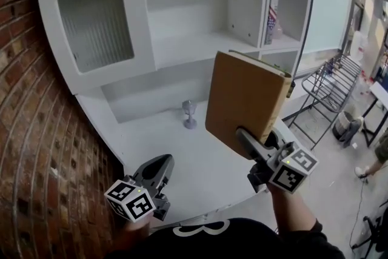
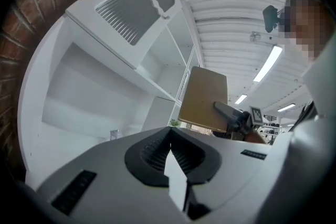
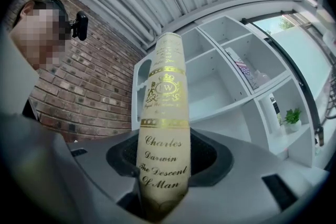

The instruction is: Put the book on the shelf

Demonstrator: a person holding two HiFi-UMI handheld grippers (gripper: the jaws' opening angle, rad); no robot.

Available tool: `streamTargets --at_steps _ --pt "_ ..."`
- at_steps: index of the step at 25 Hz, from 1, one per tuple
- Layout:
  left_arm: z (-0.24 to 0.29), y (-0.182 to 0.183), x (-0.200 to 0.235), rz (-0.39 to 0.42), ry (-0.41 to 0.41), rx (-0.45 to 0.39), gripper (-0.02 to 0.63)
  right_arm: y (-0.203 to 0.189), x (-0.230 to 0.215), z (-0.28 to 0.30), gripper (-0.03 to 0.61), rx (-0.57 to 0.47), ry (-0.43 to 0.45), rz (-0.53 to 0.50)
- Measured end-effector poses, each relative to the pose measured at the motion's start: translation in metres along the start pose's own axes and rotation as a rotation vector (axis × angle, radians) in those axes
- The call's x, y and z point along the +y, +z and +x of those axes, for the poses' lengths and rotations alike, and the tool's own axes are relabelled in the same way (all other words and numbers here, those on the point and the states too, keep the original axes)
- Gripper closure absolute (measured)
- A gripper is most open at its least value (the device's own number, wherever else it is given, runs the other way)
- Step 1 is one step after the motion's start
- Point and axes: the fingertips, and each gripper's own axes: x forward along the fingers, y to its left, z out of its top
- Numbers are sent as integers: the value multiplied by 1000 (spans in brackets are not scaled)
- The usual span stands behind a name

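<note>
A tan hardback book (image 1: pixel 242 94) stands upright above the white counter (image 1: pixel 200 173), in front of the white shelf unit (image 1: pixel 200 39). My right gripper (image 1: pixel 248 137) is shut on its lower edge, one grey finger (image 1: pixel 247 141) lying across the cover. In the right gripper view the cream spine (image 3: pixel 165 113) with gold lettering rises from between the jaws toward the open shelf compartments (image 3: pixel 220 86). My left gripper (image 1: pixel 159 164) hovers low over the counter's near left part, jaws together and holding nothing. The left gripper view shows its jaws (image 2: pixel 170 147) and the held book (image 2: pixel 203 99) to the right.
A small metal goblet (image 1: pixel 190 113) stands on the counter below the shelves. The cabinet's glass door (image 1: pixel 97 21) hangs open at the left, beside a brick wall (image 1: pixel 36 130). Some items (image 1: pixel 273 18) fill a right compartment. A metal rack (image 1: pixel 330 85) stands further right.
</note>
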Motion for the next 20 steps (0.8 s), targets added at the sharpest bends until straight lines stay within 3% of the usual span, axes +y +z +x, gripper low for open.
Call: streamTargets --at_steps 11,20 --pt "7 15 33 10 43 -33 611 54 -12 61 373 -86 29 -93" --pt "-5 12 44 -13 86 -58 611 87 -27 105 373 -99 7 -149"
